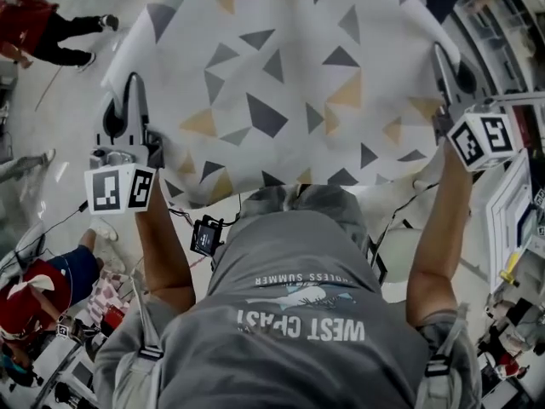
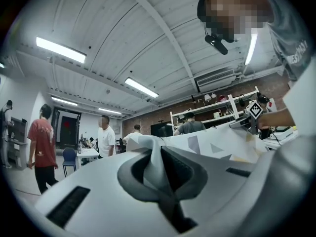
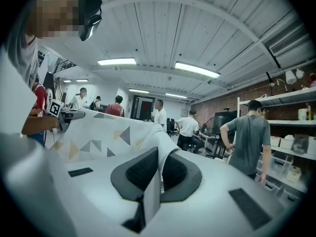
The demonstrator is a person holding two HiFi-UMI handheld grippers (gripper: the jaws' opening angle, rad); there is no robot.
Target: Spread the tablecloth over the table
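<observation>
A white tablecloth (image 1: 281, 92) printed with grey and yellow triangles hangs spread in the air between both grippers, held high. My left gripper (image 1: 136, 100) is shut on its left edge, and cloth (image 2: 158, 164) is pinched between the dark pads (image 2: 185, 174). My right gripper (image 1: 444, 66) is shut on the right edge; a fold of cloth (image 3: 154, 181) sits between its pads (image 3: 138, 174). Both gripper views point up at the ceiling. The table is hidden under the cloth and the person's body.
A person in red (image 1: 38, 28) stands at the upper left, another crouches at the lower left (image 1: 43, 292). White shelving and equipment (image 1: 519, 220) crowd the right side. Several people (image 3: 247, 137) stand around the room near shelves and desks.
</observation>
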